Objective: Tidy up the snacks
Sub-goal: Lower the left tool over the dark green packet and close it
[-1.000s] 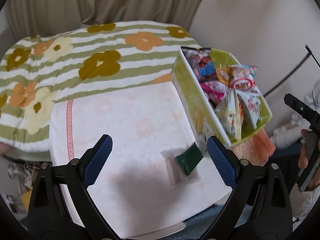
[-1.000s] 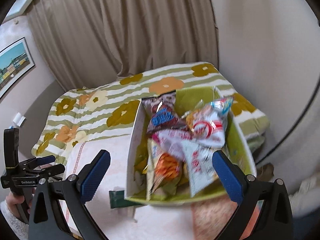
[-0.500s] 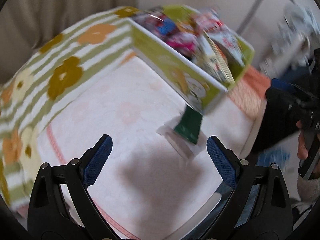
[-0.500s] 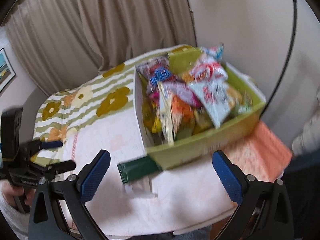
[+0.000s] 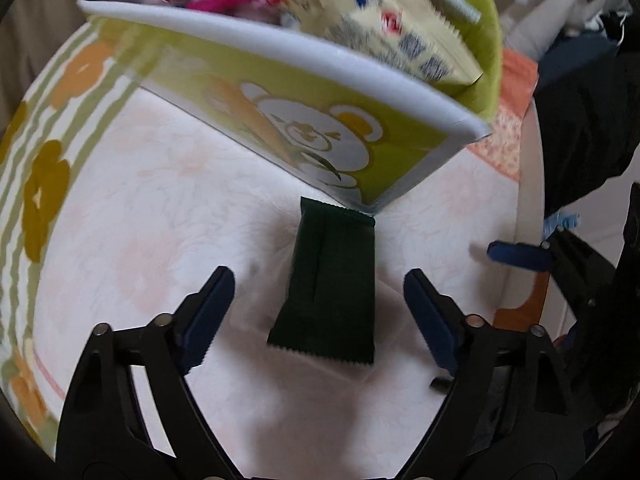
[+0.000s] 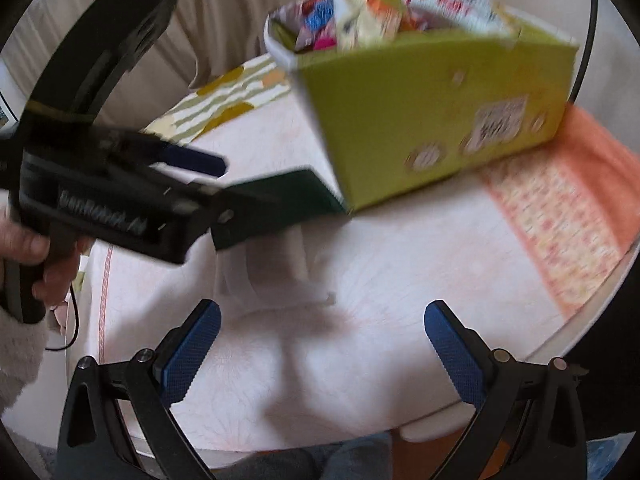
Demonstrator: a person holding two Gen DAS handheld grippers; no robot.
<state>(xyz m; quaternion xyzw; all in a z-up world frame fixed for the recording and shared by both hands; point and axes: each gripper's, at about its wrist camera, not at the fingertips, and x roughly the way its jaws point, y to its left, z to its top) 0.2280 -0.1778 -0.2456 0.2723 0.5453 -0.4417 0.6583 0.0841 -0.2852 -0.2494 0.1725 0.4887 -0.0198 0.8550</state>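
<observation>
The dark green packet [image 5: 332, 284] lies flat on the pale pink tablecloth [image 5: 160, 220], its far end just at the near corner of the green snack box [image 5: 304, 128], and I cannot tell whether that end is tucked under the box. I judge it light, thin and crinkly, probably slick, so I would pinch it across its long sides near the middle rather than by a serrated end. My left gripper [image 5: 320, 312] hangs over it; its jaws have just been closing, with the packet between them, but the blue pads are still spread clear of both edges. My right gripper [image 6: 320, 344] is open wide over bare cloth nearer me, holding nothing. Both views are blurred: the packet's print is unreadable, something whitish beneath it is indistinct, and the bags [image 6: 400, 12] in the box are cut off.
</observation>
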